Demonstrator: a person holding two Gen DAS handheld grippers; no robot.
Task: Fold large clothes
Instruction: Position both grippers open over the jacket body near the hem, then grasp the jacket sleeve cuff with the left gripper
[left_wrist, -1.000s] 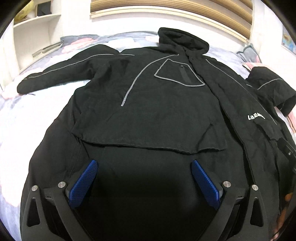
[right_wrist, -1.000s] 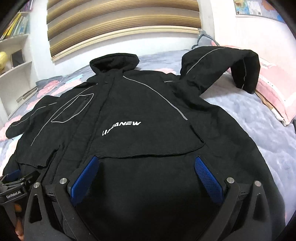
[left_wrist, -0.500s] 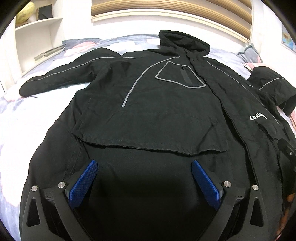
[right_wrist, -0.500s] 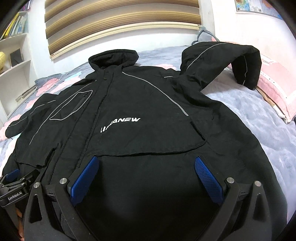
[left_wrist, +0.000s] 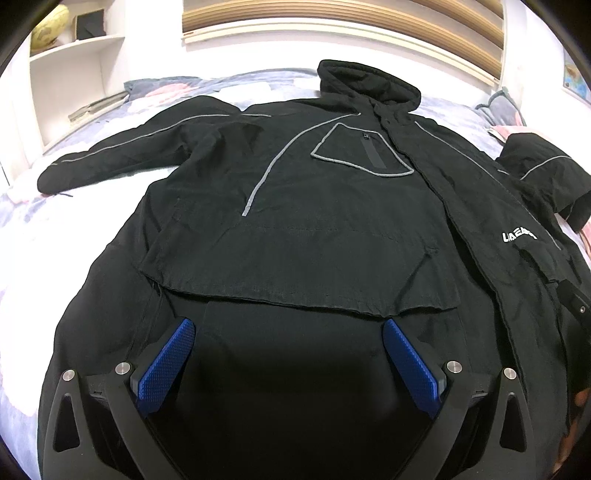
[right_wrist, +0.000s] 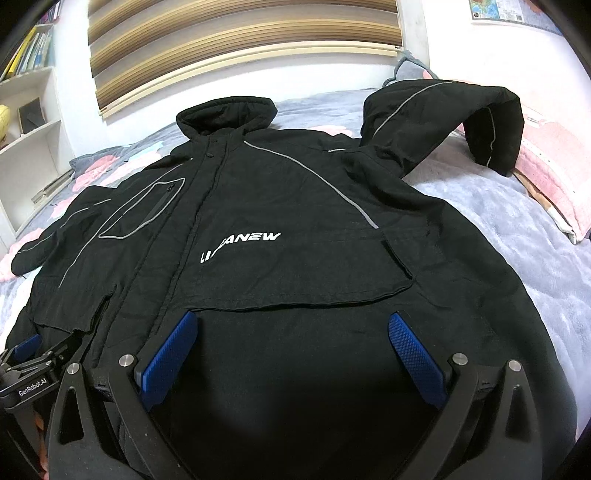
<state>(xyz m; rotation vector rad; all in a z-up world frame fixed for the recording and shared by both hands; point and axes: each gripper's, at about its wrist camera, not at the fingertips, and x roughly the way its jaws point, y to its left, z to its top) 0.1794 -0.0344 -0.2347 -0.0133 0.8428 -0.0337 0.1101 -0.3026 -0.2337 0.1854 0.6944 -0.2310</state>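
Observation:
A large black hooded jacket (left_wrist: 314, 229) with grey piping lies front up on the bed; it also shows in the right wrist view (right_wrist: 295, 229). Its left sleeve (left_wrist: 122, 155) lies stretched out flat. Its right sleeve (right_wrist: 461, 118) is bent up against a pink pillow. My left gripper (left_wrist: 288, 332) is open and empty above the jacket's lower left front. My right gripper (right_wrist: 293, 325) is open and empty above the lower right front, below the white logo (right_wrist: 240, 245). The left gripper's body shows at the right wrist view's lower left (right_wrist: 33, 369).
The bed has a grey floral cover (right_wrist: 517, 240). A pink pillow (right_wrist: 554, 173) lies at the right. White shelves (left_wrist: 74, 74) stand at the left. A wall with wooden blinds (right_wrist: 240, 40) is behind the hood.
Both grippers have moved slightly, so the jacket sits a little lower and closer in both views. The jacket itself has not moved.

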